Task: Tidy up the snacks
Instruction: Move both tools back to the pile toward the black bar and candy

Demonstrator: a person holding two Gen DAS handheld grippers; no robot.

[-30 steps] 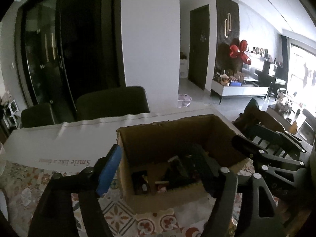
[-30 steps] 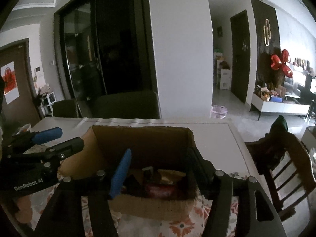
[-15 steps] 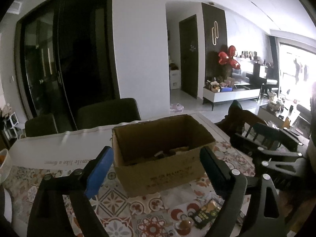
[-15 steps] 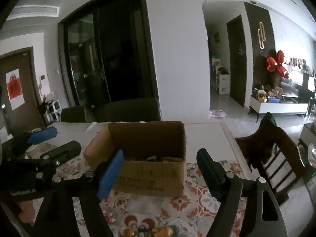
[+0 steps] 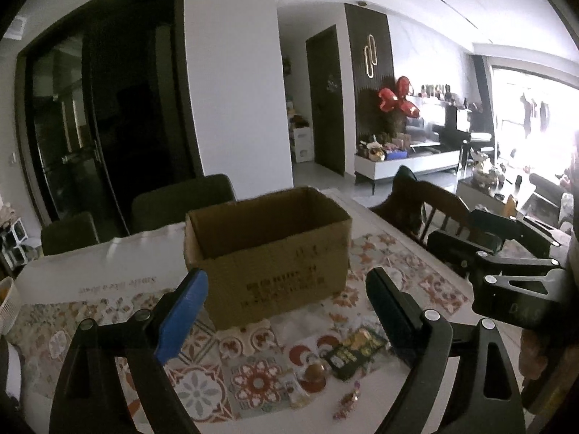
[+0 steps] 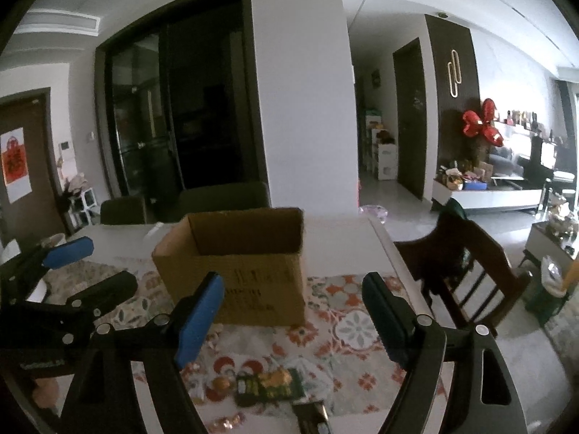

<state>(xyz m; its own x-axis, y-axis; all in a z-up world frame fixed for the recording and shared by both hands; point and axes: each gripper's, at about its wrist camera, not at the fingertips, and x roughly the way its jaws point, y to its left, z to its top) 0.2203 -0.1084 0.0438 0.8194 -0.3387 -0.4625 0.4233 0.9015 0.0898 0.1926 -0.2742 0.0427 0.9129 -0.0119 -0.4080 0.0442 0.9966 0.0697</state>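
Observation:
An open cardboard box [image 5: 275,253] stands on the patterned tablecloth [image 5: 253,372]; it also shows in the right wrist view [image 6: 235,271]. Loose snacks lie in front of it: a dark green packet [image 5: 356,350], a round gold sweet [image 5: 314,371] and small wrapped sweets [image 5: 347,399]. The green packet [image 6: 269,385] lies below my right gripper. My left gripper [image 5: 286,311] is open and empty, held back from the box above the snacks. My right gripper [image 6: 289,307] is open and empty, also back from the box. The box's inside is hidden from here.
A wooden chair [image 6: 466,267] stands at the table's right edge. Dark chairs [image 5: 181,199] stand behind the table. A white basket [image 5: 7,303] sits at the far left. The right gripper's body [image 5: 514,282] is at the left wrist view's right side.
Both grippers have pulled back and up from over the box. The box now looks smaller and the loose snacks on the cloth have come into view.

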